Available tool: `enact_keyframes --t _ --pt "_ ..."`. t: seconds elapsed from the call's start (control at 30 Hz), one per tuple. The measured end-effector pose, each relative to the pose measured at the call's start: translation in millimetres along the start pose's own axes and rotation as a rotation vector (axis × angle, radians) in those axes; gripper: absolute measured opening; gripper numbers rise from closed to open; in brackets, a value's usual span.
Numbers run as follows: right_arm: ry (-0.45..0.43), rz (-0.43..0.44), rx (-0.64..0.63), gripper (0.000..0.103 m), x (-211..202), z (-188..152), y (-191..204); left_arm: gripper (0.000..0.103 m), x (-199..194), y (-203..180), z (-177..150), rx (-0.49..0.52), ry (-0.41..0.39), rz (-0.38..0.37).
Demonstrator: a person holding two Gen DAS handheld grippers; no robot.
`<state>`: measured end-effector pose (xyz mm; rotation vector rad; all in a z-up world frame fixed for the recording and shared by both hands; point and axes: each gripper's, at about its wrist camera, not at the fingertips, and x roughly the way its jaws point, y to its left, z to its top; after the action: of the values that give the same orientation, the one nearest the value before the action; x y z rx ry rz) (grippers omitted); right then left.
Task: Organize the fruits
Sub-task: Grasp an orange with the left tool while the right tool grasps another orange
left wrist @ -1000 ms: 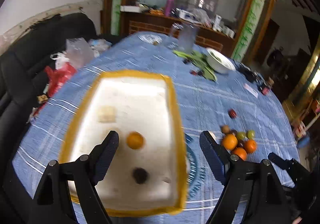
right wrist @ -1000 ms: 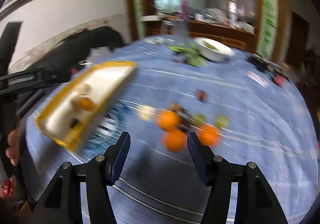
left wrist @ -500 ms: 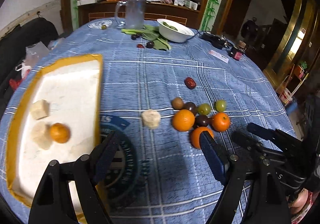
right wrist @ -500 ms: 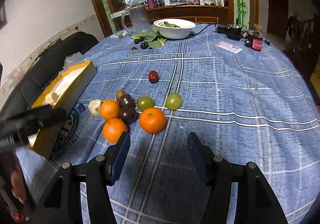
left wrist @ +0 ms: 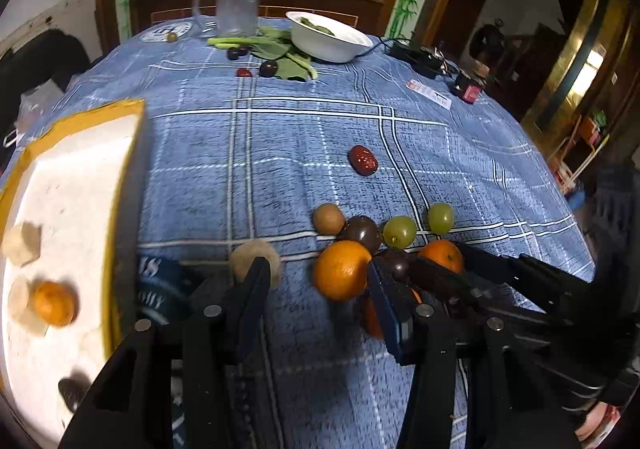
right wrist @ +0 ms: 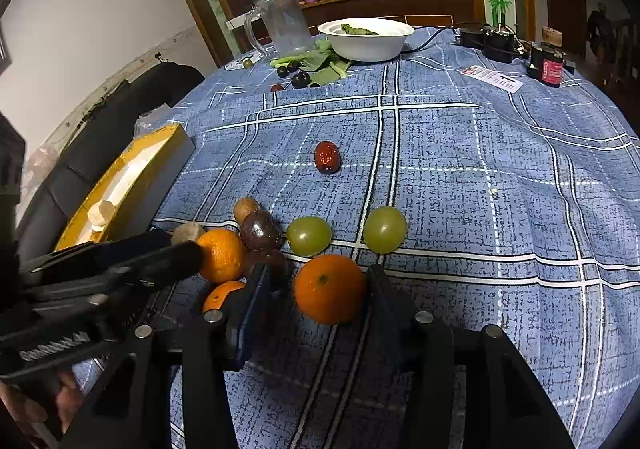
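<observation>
Our right gripper (right wrist: 316, 289) has its dark fingers spread wide to either side of a round orange tangerine (right wrist: 329, 287), bracketing it without yet pinching, so it holds nothing. Our left gripper (left wrist: 318, 285) likewise stands open and empty, its fingers framing a second orange tangerine (left wrist: 341, 269) lying on the blue plaid cloth of the bench (left wrist: 304, 129). Around these sit the rest of the heap: a dark purple plum (right wrist: 261, 231), two green grapes (right wrist: 309, 235), a small brown round fruit (right wrist: 245, 209) and a pale beige chunk (left wrist: 256, 253), with a wrinkled red jujube (right wrist: 327, 157) lying well apart farther out. Off to the left rests the white foam tray with a yellow rim (left wrist: 132, 153), already carrying one small tangerine (left wrist: 54, 303) and some pale pieces (so the sorting looks partly done). We judge the step in hand to be the pick: next the right fingers should close squarely on the tangerine, firmly but gently since it could roll, then lift and carry it over to the tray.
</observation>
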<state>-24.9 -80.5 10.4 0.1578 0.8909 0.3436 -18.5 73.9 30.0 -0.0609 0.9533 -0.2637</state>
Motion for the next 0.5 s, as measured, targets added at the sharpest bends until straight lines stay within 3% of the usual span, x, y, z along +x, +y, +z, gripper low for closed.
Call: enact_keyframes --t 0.03,0.13,0.23,0.5 --pt "-0.007 -0.004 0.005 0.038 -1 0 -2 0.049 3 -1 1 0.005 0.003 -0.009" --pt "-0.008 0.026 0.051 0.038 -4 -1 -13 0.046 7 -7 3 0.029 -0.001 -0.009" --pt "-0.025 -0.010 0.080 0.038 -9 -2 -22 0.038 9 -12 2 0.061 0.004 -0.037" --pt "-0.030 0.008 0.131 0.039 -13 -1 -37 0.038 21 -15 4 0.082 0.014 -0.052"
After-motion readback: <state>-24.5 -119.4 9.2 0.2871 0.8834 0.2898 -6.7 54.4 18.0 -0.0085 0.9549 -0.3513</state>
